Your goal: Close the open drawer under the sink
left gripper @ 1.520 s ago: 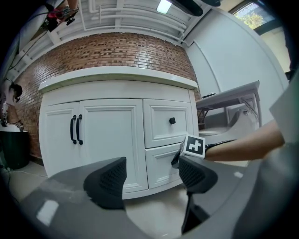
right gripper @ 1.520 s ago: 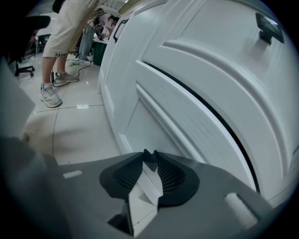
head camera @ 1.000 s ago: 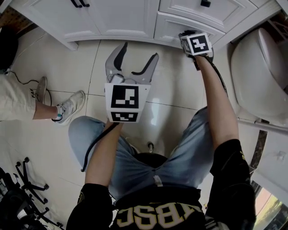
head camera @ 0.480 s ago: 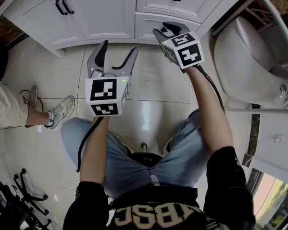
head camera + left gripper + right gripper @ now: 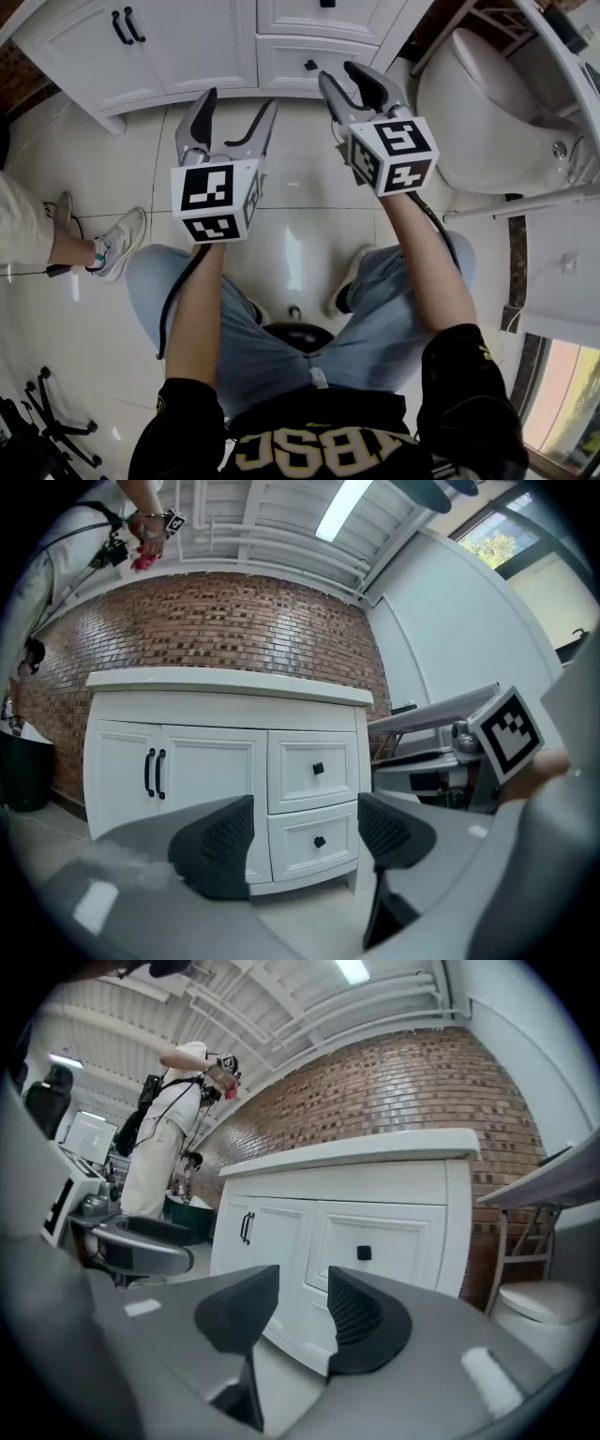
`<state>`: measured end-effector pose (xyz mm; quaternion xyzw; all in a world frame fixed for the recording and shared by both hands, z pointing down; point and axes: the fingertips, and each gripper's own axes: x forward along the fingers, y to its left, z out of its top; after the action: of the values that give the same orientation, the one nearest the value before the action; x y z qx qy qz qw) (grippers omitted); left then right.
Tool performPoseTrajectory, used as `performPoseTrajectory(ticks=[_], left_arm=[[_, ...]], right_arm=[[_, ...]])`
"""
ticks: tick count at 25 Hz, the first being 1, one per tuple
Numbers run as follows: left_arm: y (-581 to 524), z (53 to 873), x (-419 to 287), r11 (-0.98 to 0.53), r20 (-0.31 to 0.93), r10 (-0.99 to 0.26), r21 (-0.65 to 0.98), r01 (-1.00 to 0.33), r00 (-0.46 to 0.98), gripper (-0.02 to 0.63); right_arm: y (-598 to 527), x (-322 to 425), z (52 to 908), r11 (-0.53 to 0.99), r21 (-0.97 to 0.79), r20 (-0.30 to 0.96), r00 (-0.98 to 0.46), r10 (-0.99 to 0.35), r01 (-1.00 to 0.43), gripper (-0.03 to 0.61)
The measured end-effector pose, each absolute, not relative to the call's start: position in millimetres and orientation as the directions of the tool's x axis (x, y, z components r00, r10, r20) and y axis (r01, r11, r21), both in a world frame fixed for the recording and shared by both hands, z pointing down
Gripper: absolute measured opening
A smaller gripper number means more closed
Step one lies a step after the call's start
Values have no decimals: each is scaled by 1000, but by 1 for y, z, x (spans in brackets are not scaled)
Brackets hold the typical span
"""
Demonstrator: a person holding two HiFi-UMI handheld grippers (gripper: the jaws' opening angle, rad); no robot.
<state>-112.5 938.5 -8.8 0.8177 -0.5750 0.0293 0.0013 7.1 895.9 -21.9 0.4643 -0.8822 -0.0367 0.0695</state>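
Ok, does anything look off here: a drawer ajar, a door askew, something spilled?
Nothing stands out. The lower drawer and upper drawer both sit flush in the vanity, its double doors are shut, and no spill shows on the floor tiles. The left tool and right tool hold nothing.

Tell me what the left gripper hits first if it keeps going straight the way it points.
Probably the lower white drawer front with a black square knob: it sits between the open jaws of the left gripper, nothing else shows nearer.
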Motion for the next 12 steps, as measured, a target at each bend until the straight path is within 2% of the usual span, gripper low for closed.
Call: performPoseTrajectory(ticks=[4,5,8,9,12], left_arm=[[951,-19,-102,-334,28,-943,-52,-941,333,350],[953,-20,-100,-333,26,-943,-61,-941,332,350],[958,-19,-98,-324,18,-946,-64,-944,324,343],[959,-17,-99,-314,14,-950,-64,-947,313,338],[960,-8,-108,-268,9,-963,-82,-960,268,339]], right_arm=[[926,49,-26,458,63,-2,-459,-889,-887,158],[932,59,-28,417,51,-32,-419,-907,-907,181],[947,78,-35,340,41,-109,-342,-933,-940,365],[950,80,-35,325,49,-119,-328,-937,-945,407],[957,87,-28,284,55,-101,-289,-952,-957,425]])
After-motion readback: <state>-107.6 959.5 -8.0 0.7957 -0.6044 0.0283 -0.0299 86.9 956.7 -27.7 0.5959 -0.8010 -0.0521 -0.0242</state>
